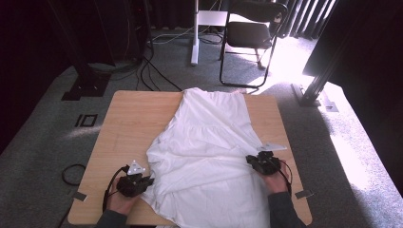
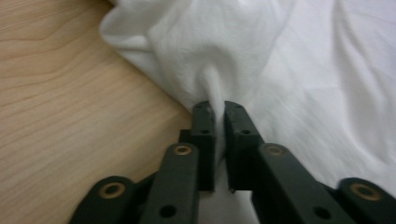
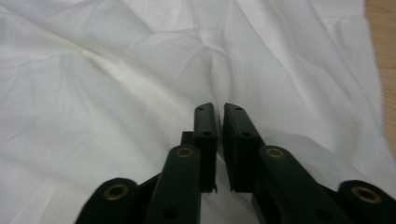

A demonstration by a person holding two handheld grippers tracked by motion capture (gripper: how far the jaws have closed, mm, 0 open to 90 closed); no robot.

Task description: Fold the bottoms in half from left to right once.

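Left hand-held gripper [image 1: 148, 181] clamped (jaws together), right hand-held gripper [image 1: 249, 160] closed

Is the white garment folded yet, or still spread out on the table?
Spread, not folded: the white garment lies open and wrinkled across the wooden table, with the left gripper pinching its edge.

The white dress [image 1: 209, 142] covers the middle of the wooden table [image 1: 128, 123]. Bare wood lies open on the far left and along the right edge. A black chair [image 1: 249, 35] stands beyond the table.
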